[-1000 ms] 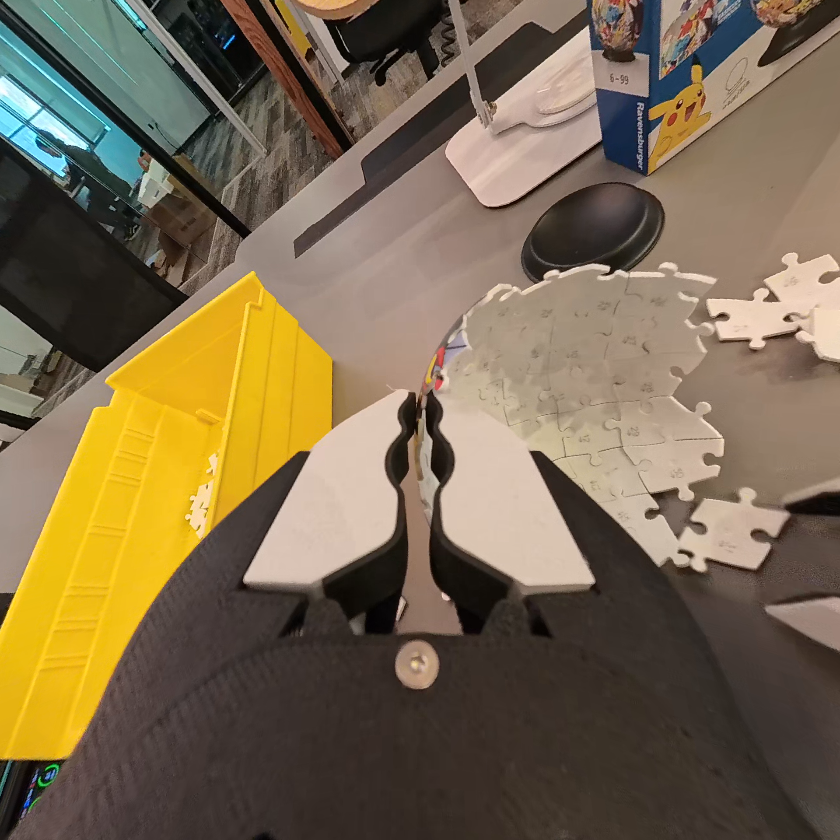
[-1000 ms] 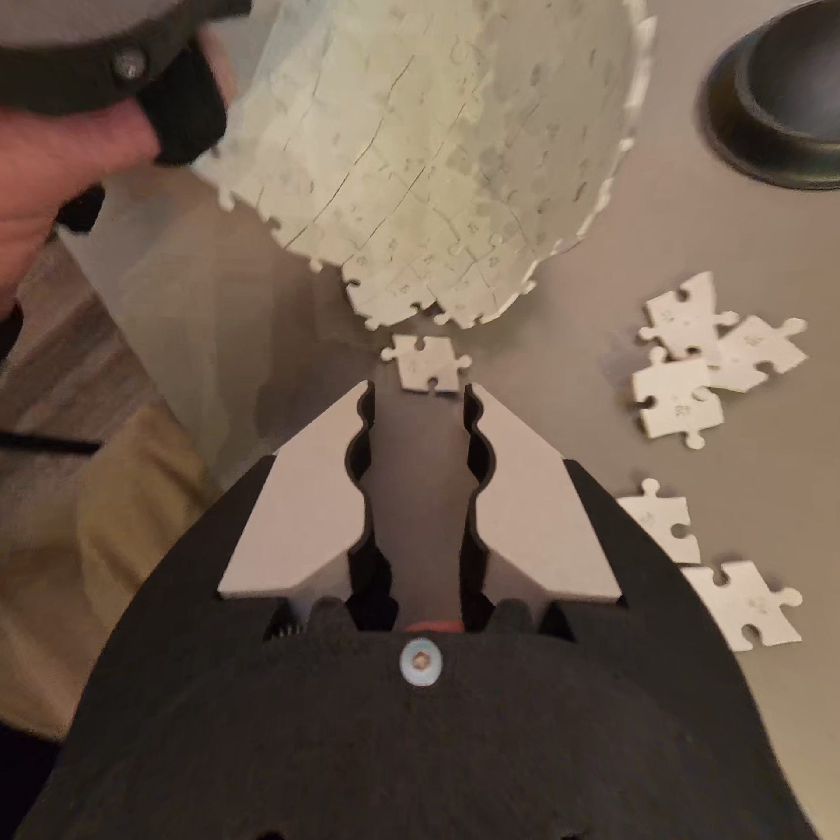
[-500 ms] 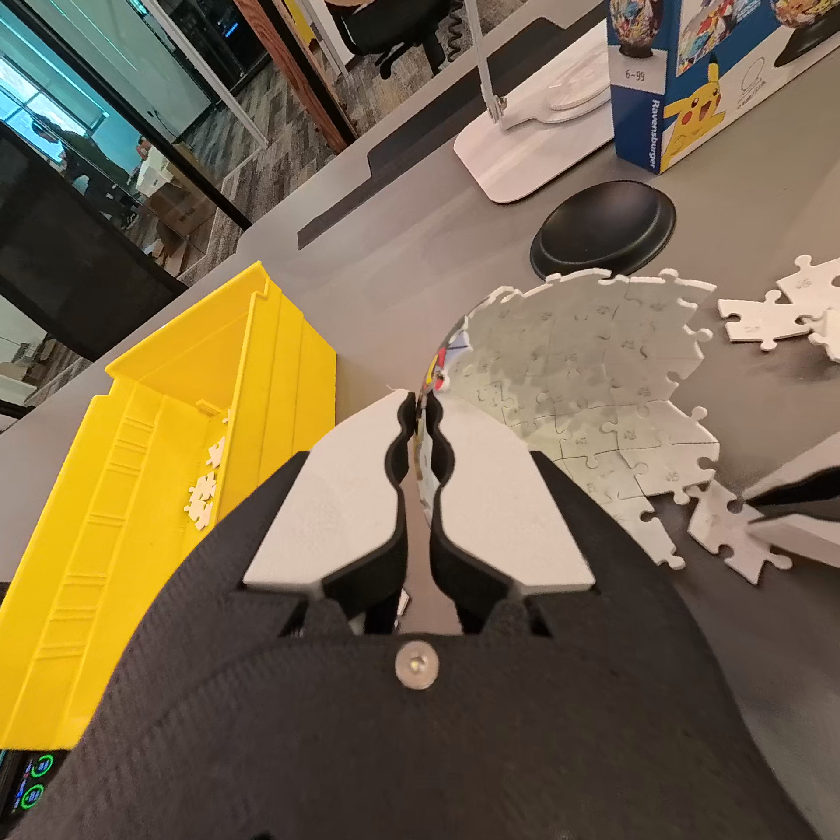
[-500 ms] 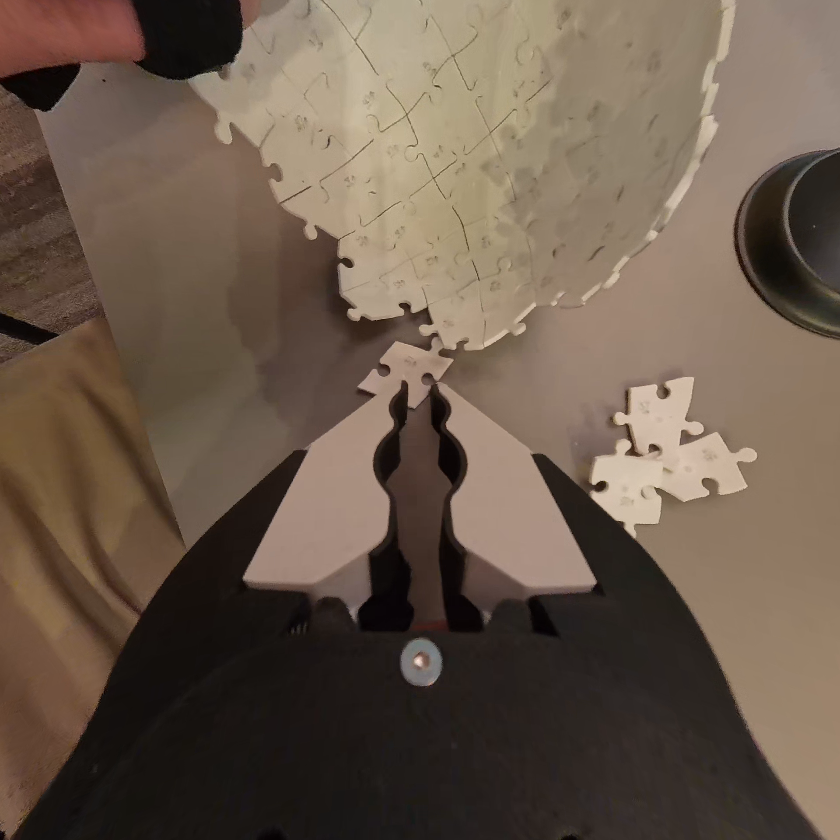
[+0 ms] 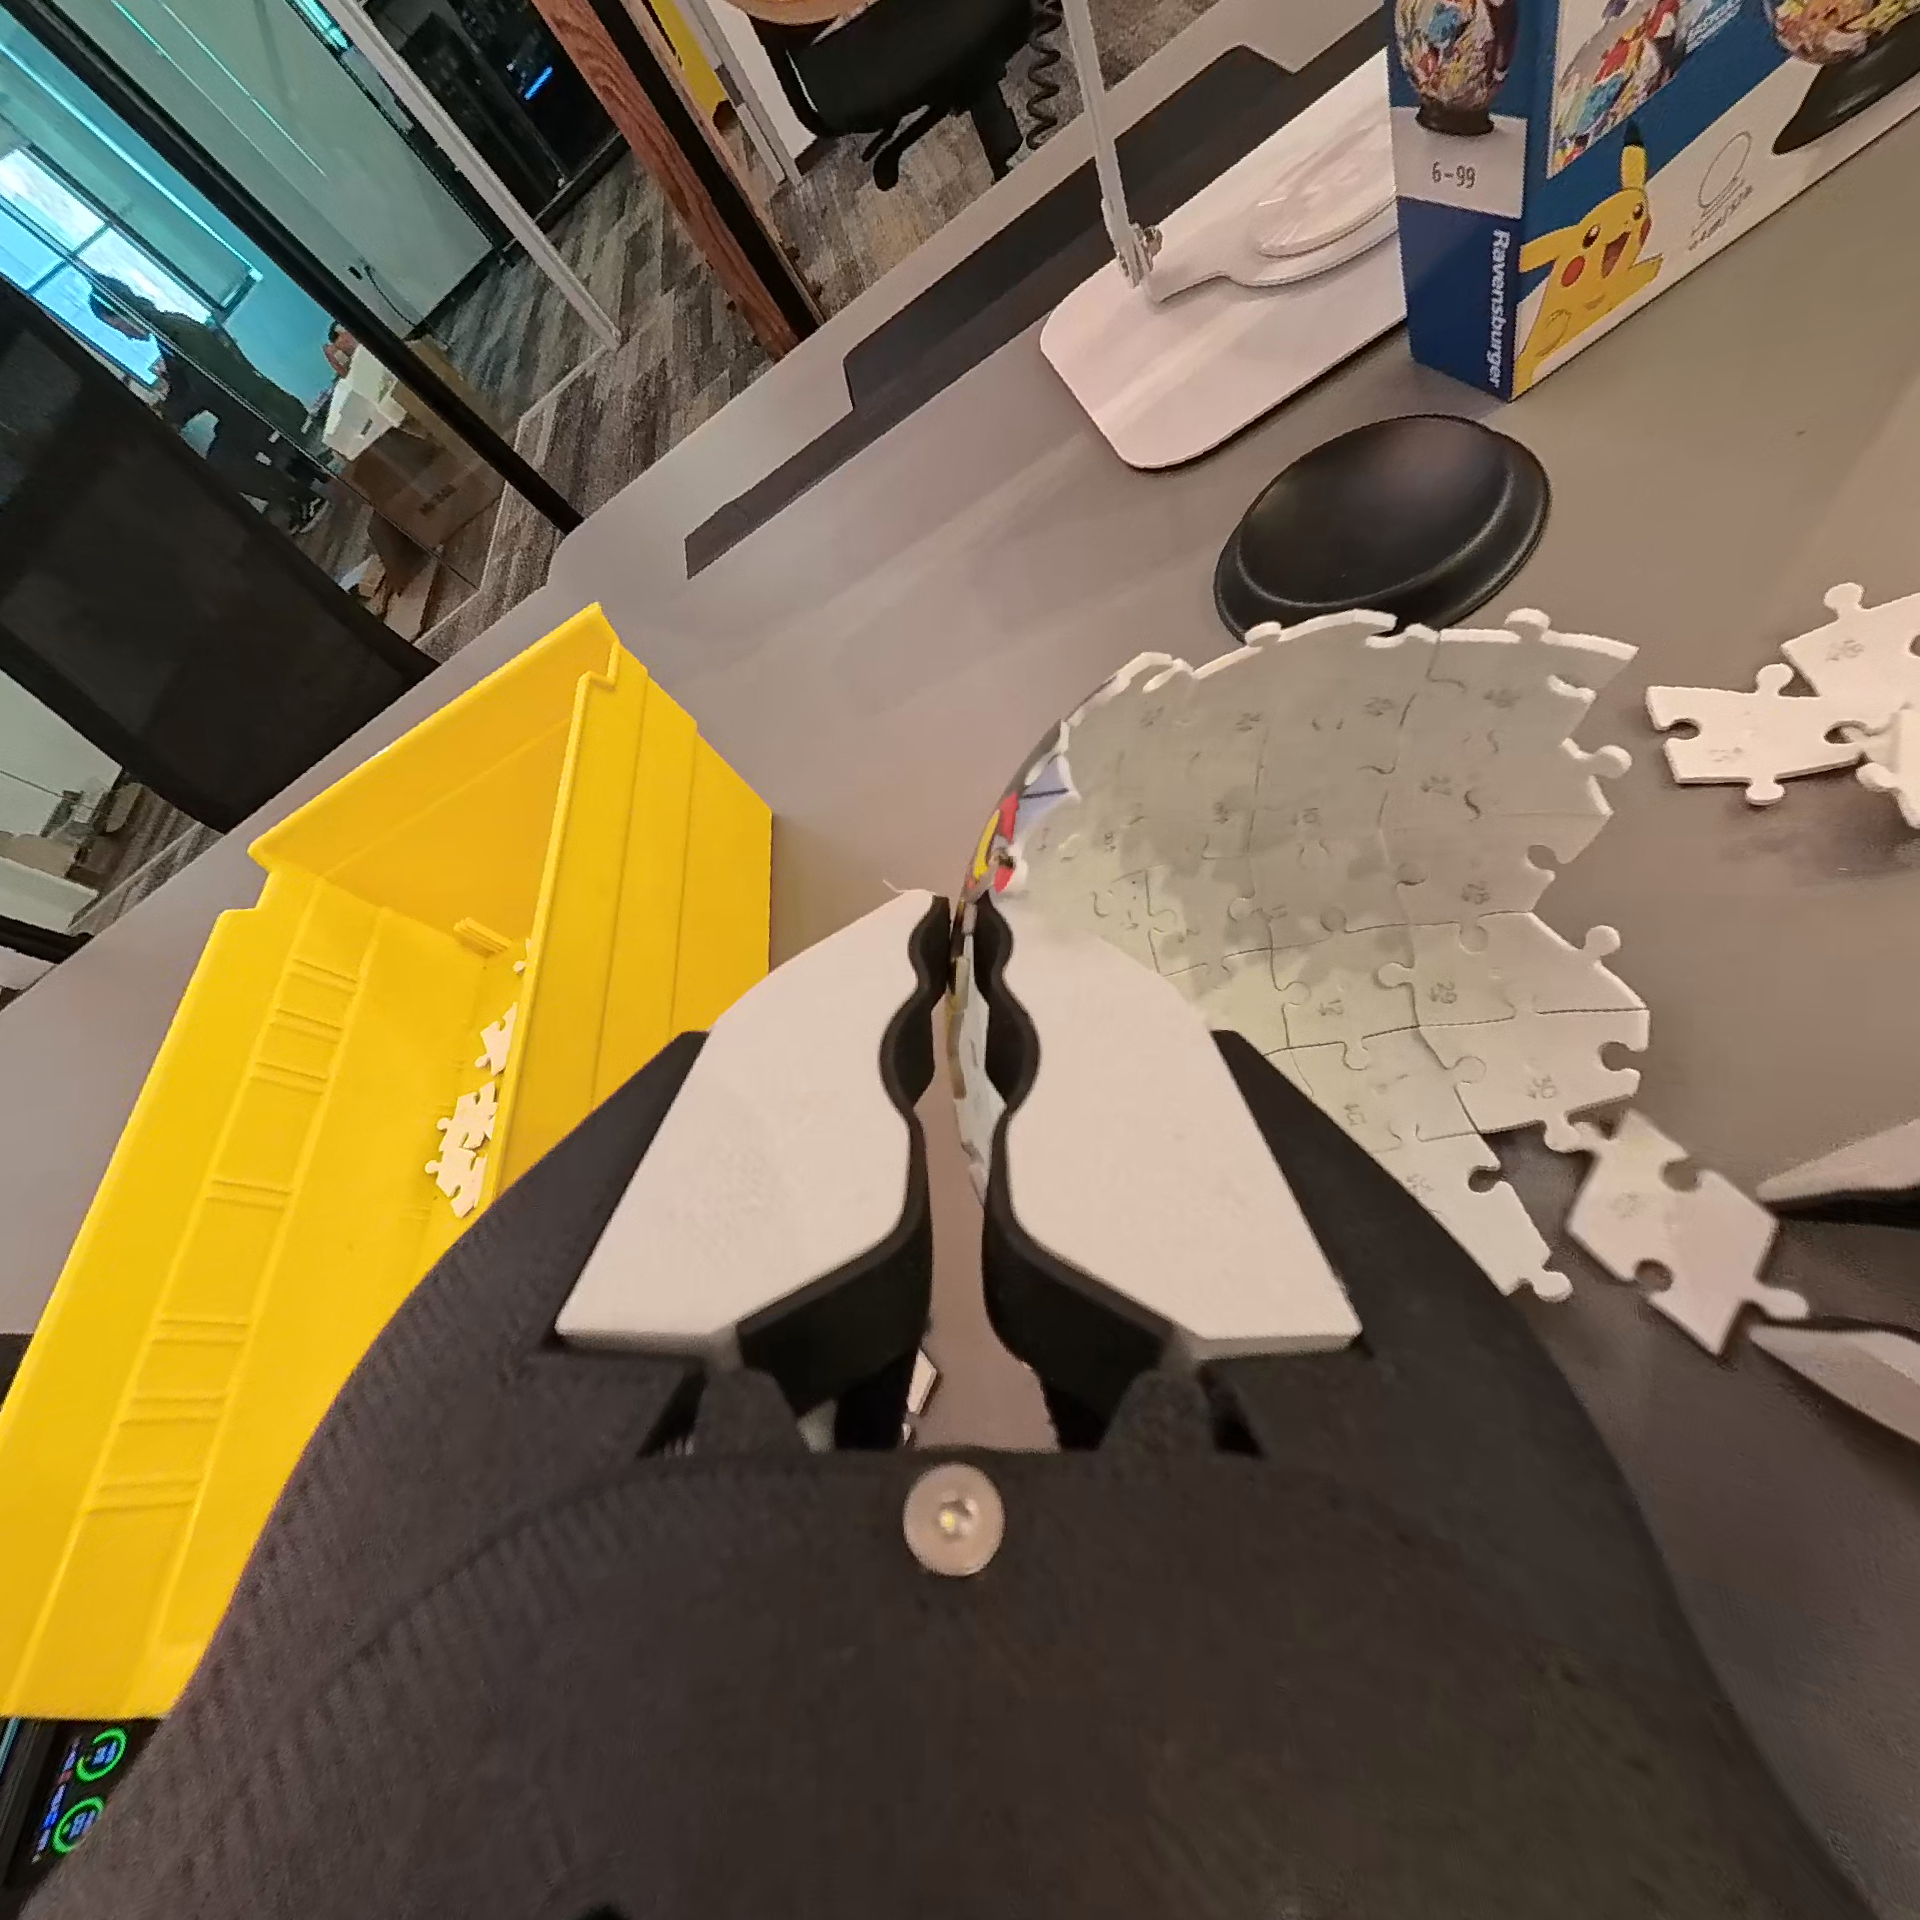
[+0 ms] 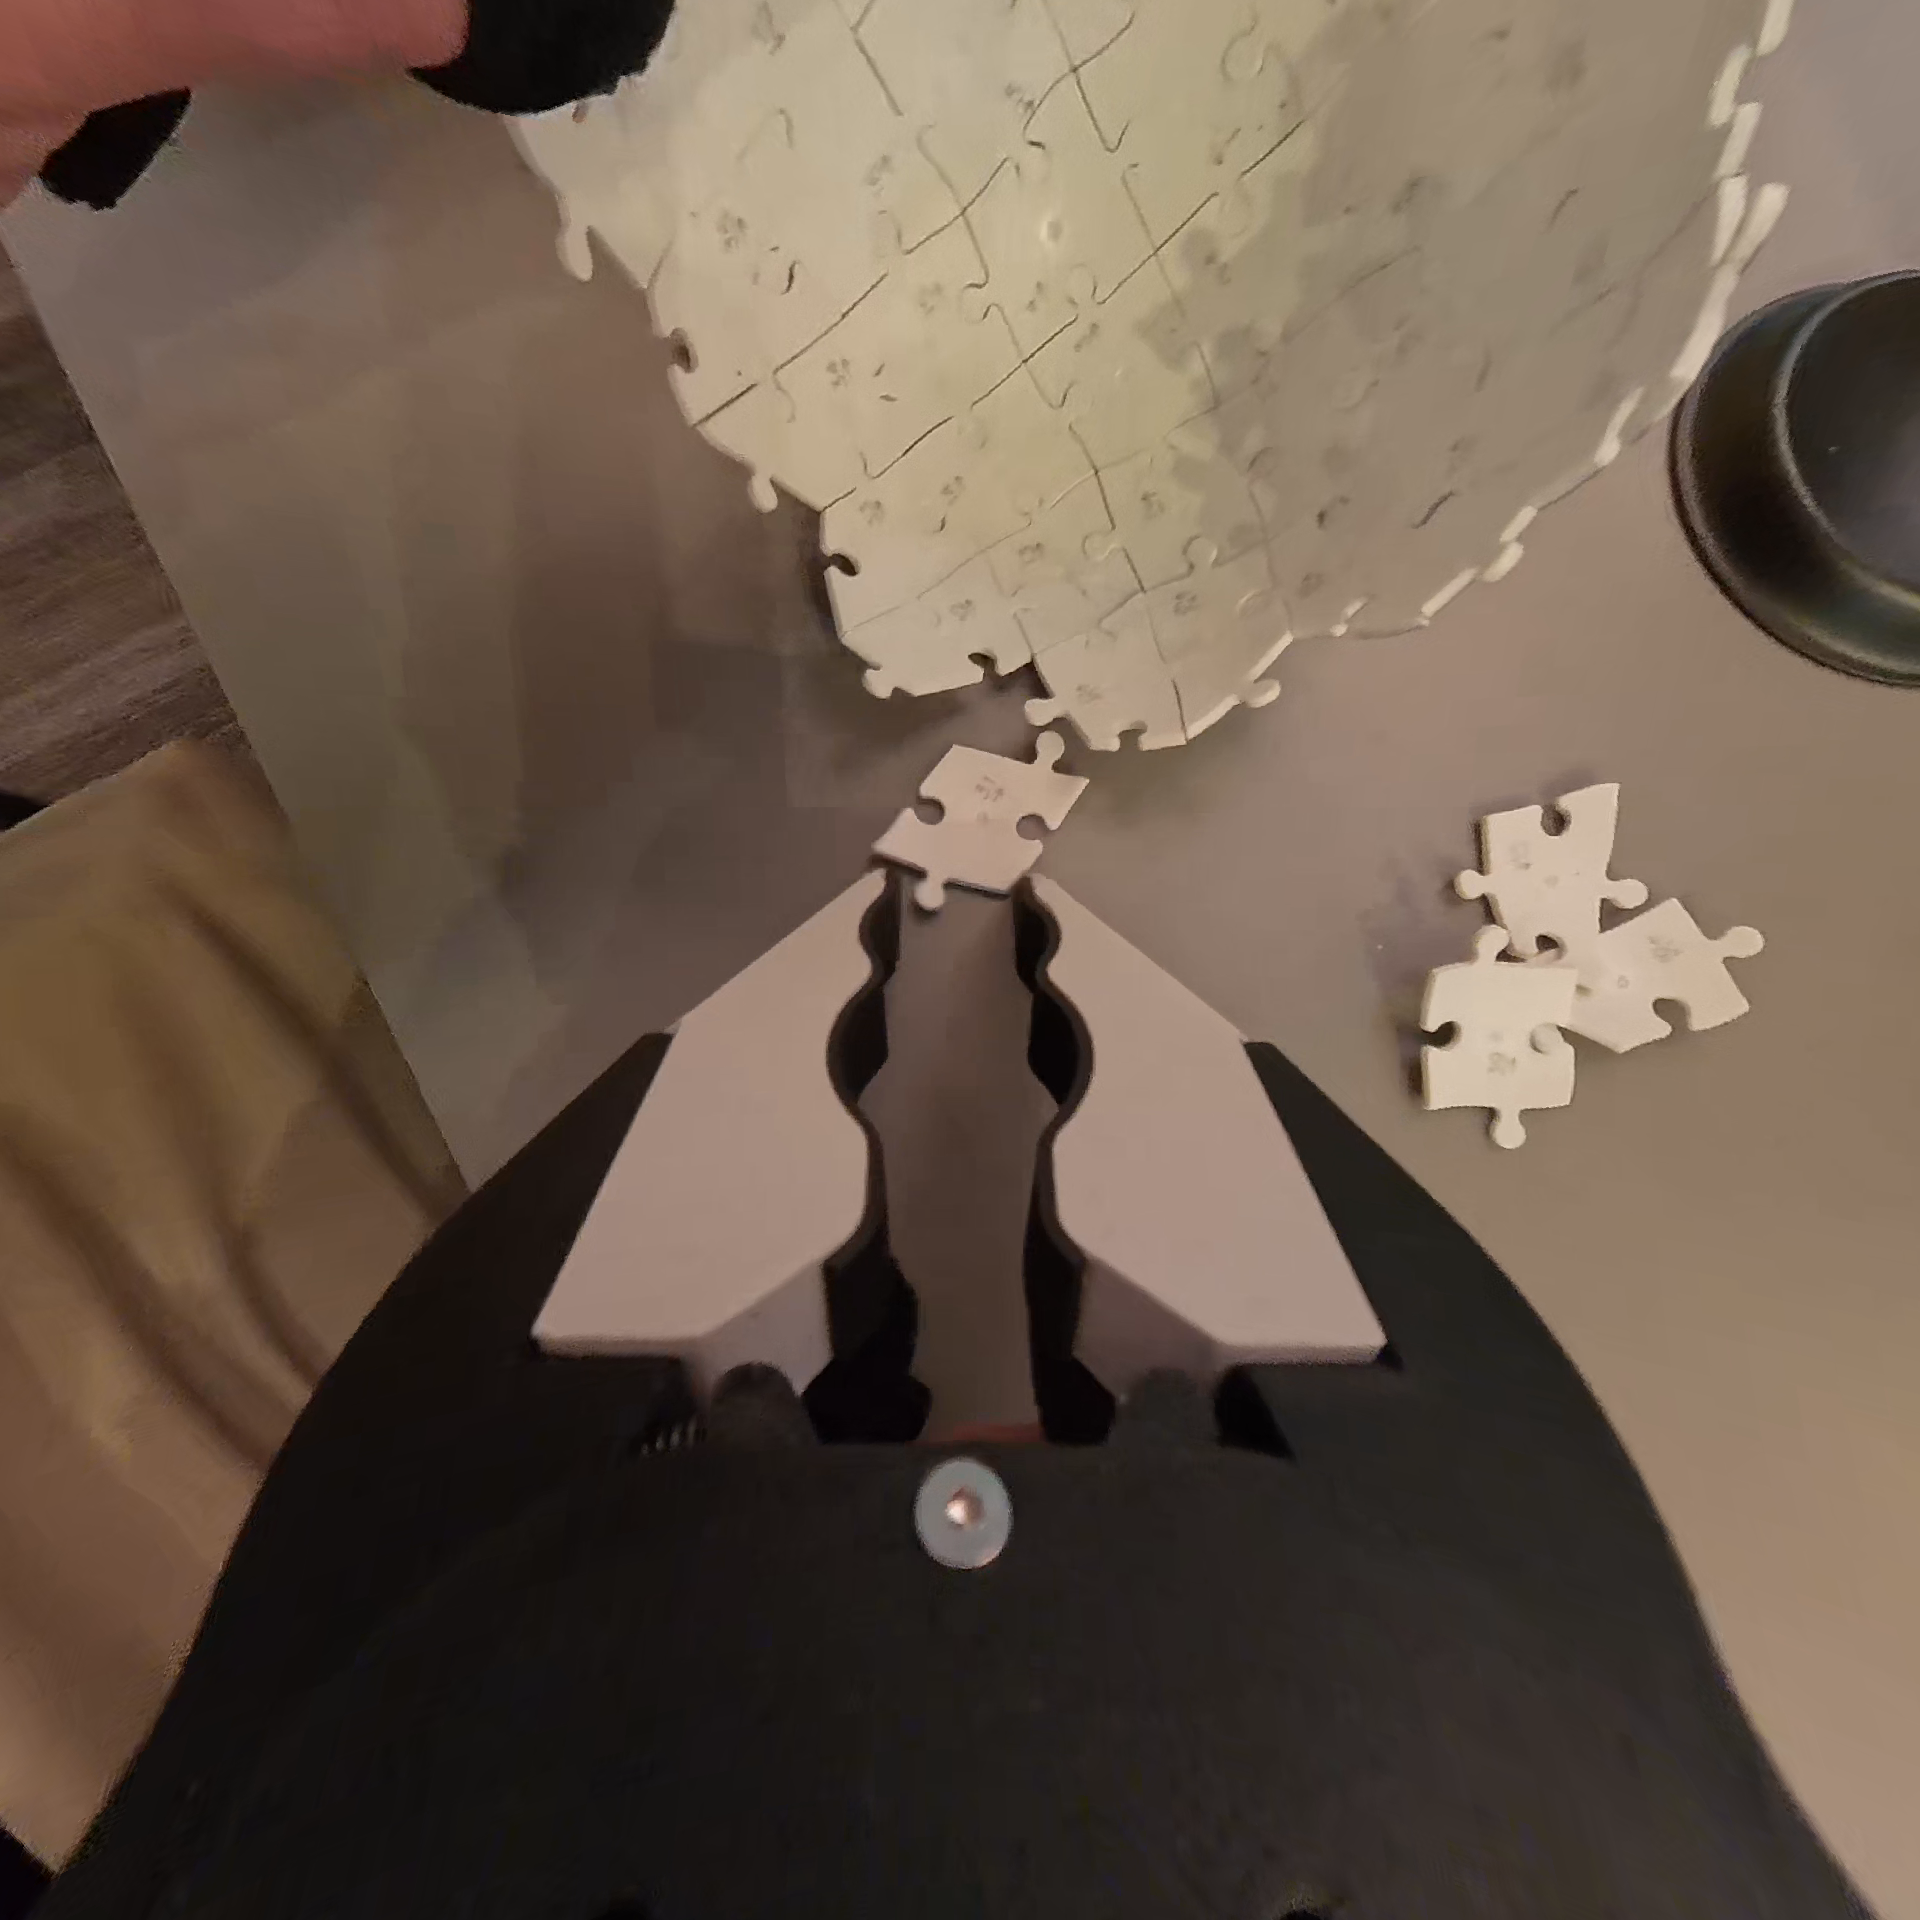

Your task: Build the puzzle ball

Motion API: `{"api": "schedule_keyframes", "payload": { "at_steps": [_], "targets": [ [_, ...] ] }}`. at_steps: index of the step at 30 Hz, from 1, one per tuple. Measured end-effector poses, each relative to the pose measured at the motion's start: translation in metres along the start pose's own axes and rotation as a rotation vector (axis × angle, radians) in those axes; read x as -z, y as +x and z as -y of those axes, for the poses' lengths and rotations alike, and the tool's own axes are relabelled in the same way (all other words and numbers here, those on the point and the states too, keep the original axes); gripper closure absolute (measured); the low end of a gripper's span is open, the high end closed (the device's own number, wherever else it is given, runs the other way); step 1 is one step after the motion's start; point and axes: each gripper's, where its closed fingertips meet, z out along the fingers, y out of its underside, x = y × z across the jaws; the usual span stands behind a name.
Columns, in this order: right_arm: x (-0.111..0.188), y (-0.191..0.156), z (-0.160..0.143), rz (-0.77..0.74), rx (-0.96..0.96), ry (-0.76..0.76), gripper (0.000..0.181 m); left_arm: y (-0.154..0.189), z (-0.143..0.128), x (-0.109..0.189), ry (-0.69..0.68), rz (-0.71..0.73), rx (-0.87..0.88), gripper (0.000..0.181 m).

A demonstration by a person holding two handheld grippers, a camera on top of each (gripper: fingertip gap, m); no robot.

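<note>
Left gripper (image 5: 964, 940): clamped on puzzle shell (image 5: 1351, 894) rim.
Right gripper (image 6: 956, 894): tips pinching loose piece (image 6: 982, 826).
Relation: shell edge lies straight ahead of the piece, a small gap between.

A grey counter (image 5: 935, 582) is stretching toward glass partitions (image 5: 260, 156) that are letting in daylight. Patterned carpet (image 5: 644, 270) is covering the floor, where a black office chair (image 5: 883, 83) is standing beside a wooden post (image 5: 686, 156).
</note>
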Motion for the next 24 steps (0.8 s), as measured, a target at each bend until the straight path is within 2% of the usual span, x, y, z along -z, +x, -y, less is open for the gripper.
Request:
{"api": "schedule_keyframes", "payload": {
  "at_steps": [3,13,20,24],
  "targets": [
    [-0.001,0.002,0.001,-0.018,-0.001,0.009,0.177,-0.001,0.0,0.0,0.0,0.001,0.0,0.177],
    [0.008,0.0,0.009,0.021,0.072,0.044,0.178,-0.002,-0.001,-0.001,0.008,0.008,-0.005,0.178],
    [0.019,-0.001,0.018,0.072,0.167,0.008,0.178,-0.002,0.001,-0.001,0.017,0.015,-0.018,0.177],
    [0.014,0.006,0.017,0.072,0.199,-0.035,0.178,-0.001,0.001,-0.001,0.023,0.02,-0.024,0.178]
  ]
}}
